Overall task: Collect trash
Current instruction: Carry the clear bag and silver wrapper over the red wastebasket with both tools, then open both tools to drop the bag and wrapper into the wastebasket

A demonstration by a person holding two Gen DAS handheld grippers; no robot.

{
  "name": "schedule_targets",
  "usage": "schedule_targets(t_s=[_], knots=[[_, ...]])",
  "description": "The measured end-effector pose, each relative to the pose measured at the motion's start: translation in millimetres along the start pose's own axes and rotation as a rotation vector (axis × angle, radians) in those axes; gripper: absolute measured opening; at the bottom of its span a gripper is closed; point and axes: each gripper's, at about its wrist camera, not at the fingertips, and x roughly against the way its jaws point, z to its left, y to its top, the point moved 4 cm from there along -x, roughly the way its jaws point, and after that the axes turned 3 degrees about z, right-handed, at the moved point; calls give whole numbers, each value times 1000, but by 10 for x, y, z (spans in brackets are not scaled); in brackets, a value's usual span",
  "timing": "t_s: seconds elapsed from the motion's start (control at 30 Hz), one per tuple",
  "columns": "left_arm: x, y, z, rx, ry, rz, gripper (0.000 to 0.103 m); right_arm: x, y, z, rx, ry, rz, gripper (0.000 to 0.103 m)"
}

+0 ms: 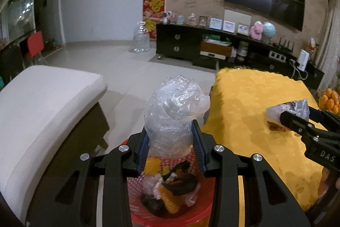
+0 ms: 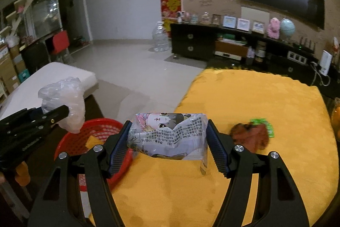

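Our left gripper [image 1: 172, 137] pinches a crumpled clear plastic bag [image 1: 175, 107] between its ribbed blue pads, jaws closed partway on it; the bag stands upright above the red mesh basket [image 1: 136, 212] of scraps. Our right gripper [image 2: 167, 142] clamps a printed cartoon wrapper [image 2: 167, 135], glossy and creased, long axis crosswise, over the fuzzy yellow tablecloth [image 2: 255, 103]. A brown peel [image 2: 250, 136] lies just beside.

Crinkly plastic bag [image 1: 176, 107] (glossy, translucent)
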Motion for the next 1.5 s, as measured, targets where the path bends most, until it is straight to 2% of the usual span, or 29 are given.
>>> schedule_targets(t_s=[0.33, 0.6, 0.73, 0.9, 1.07, 1.37, 1.5], knots=[[-157, -122, 215, 41, 50, 90, 36, -286, -20, 297, -16, 143, 70, 66], [-310, -253, 344, 58, 89, 161, 36, -478, -26, 385, -40, 182, 110, 67], [-403, -319, 416, 68, 115, 209, 36, -548, -49, 468, -12, 191, 124, 67], [-464, -351, 463, 84, 107, 245, 36, -616, -114, 609, 37, 205, 145, 67], [-530, -401, 415, 54, 96, 279, 36, -662, -140, 707, 43, 222, 161, 68], [-548, -445, 392, 36, 108, 296, 46, -674, -84, 747, 24, 248, 160, 77], [-537, -444, 390, 29, 107, 293, 60, -675, -74, 749, 12, 262, 167, 77]])
